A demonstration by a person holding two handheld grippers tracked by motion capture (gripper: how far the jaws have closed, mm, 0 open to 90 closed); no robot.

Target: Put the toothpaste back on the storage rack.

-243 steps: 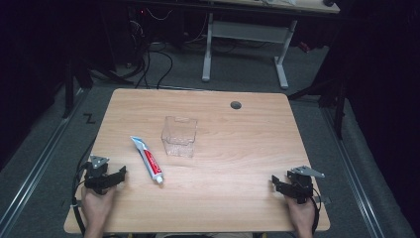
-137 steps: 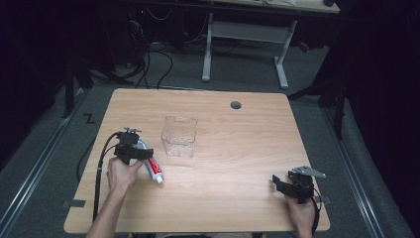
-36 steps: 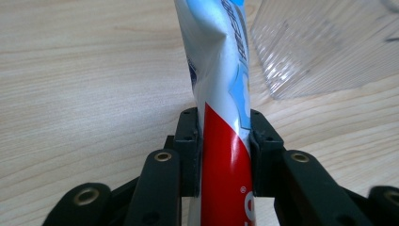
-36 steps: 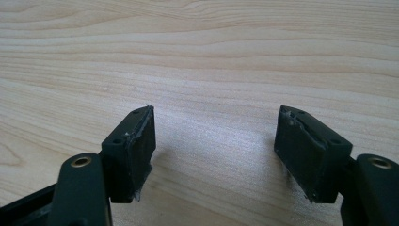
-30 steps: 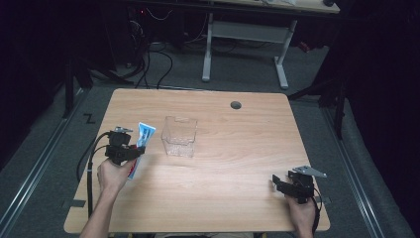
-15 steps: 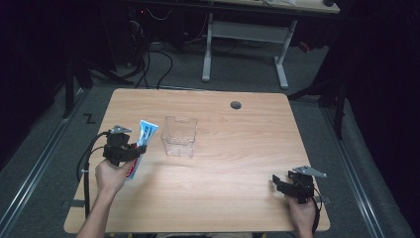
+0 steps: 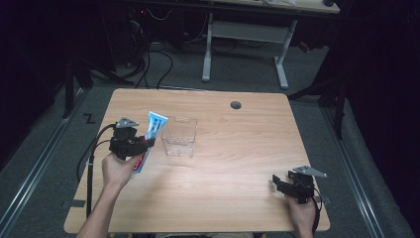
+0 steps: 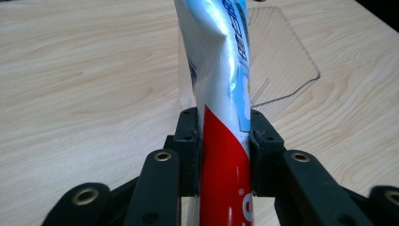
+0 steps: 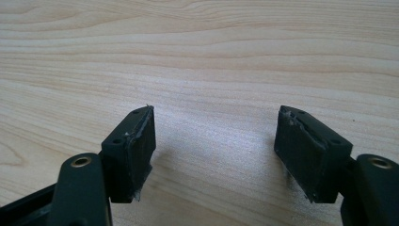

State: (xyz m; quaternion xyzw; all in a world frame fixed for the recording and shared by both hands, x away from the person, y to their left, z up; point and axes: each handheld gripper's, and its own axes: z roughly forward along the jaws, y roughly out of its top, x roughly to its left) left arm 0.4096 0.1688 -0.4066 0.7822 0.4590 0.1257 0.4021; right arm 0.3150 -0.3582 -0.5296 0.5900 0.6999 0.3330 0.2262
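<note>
At the left of the high view, the left gripper (image 7: 132, 141) has its fingers clamped on a toothpaste tube (image 7: 153, 130) at about mid-length. The tube is lifted off the table (image 7: 237, 148), its long axis slanting from lower left to upper right, flat crimped end uppermost.

Just right of that raised end sits a clear plastic box (image 7: 180, 137), open on top. The box lies ahead and right of the tube, so the likely move is a short carry that way, and the left hand is by far the nearer.

The left gripper view adds what the high view cannot: the black fingers (image 8: 188, 141) press the tube (image 8: 221, 94) from both sides at its red band, dented above, with the box (image 8: 282, 61) beyond it.

At the lower right, the right gripper (image 7: 289, 186) rests on the table. Its own view shows the fingers (image 9: 136, 141) wide apart over bare wood, holding nothing.
</note>
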